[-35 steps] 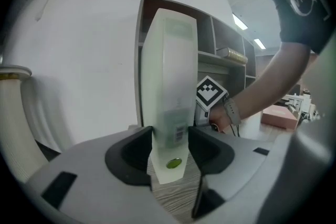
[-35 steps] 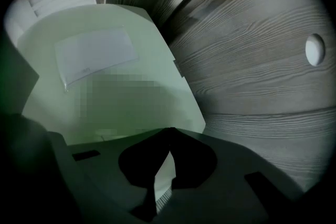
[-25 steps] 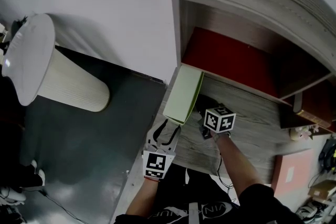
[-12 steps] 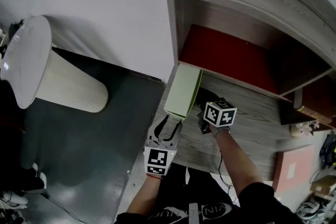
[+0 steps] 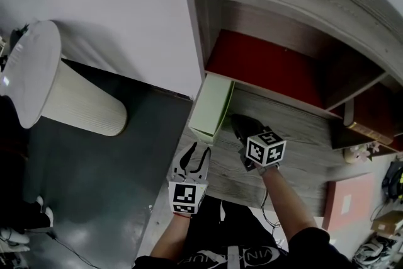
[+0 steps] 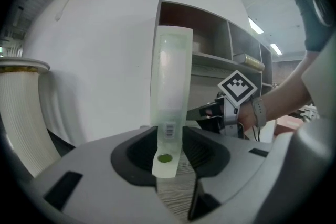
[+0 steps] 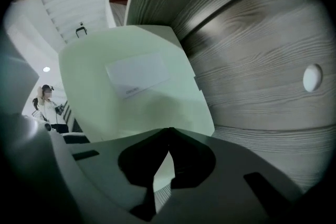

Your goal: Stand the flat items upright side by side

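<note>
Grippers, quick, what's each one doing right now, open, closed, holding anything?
Left gripper: fingers have just been closing, gripping the narrow edge of the upright green file.
Right gripper: closed, holding nothing.

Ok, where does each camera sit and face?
Head view: on the head, facing down at the shelf; shows forearms, left hand-held gripper, right hand-held gripper.
Left gripper view: rides that gripper, faces the green box edge-on between its jaws, which have just been closing.
Right gripper view: rides that gripper; shut jaws face the box's broad side.
All share the box.
</note>
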Demonstrator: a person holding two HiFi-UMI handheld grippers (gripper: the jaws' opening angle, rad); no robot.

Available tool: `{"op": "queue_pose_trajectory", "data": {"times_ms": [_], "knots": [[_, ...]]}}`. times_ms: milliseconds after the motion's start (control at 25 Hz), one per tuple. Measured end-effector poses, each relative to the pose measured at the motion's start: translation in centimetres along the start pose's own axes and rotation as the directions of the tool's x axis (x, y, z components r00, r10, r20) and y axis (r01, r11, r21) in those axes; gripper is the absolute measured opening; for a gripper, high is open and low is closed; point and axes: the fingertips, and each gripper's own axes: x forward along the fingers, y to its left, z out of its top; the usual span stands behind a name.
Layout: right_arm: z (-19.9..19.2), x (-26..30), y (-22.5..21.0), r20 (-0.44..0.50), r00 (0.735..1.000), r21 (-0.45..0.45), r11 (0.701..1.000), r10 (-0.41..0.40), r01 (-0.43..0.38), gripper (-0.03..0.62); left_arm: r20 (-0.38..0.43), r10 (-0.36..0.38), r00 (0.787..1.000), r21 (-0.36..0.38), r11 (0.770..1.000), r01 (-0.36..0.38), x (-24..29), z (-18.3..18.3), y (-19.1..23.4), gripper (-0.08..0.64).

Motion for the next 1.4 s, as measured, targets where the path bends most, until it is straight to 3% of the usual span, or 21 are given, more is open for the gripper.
{"op": "queue_pose_trajectory", "data": {"times_ms": [240, 640, 1080, 1400], "knots": [[0.5, -5.3, 1.8, 0.053, 0.997, -0.088, 0.995, 0.052, -0.047, 0.008, 0.038, 0.054, 0.998, -0.1, 0.994, -0.05, -1.6, -0.1, -0.6, 0.029], [1.3, -15.8, 3.4, 0.157, 0.983, -0.242, 0.969, 0.09, -0.05, 0.008, 0.152, 0.067, 0.986, -0.132, 0.99, -0.047, -2.5, 2.2, -5.6, 0.009], [0.7, -24.8, 4.2, 0.262, 0.964, -0.215, 0.977, 0.051, 0.007, 0.008, 0.213, -0.035, 0.976, -0.063, 0.997, 0.05, -3.8, 5.2, -12.1, 0.009], [-1.2, -29.6, 6.6, 0.305, 0.952, -0.206, 0.977, 0.012, 0.053, 0.008, 0.24, -0.044, 0.97, -0.072, 0.995, 0.063, -8.0, 4.8, -15.1, 0.009]]}}
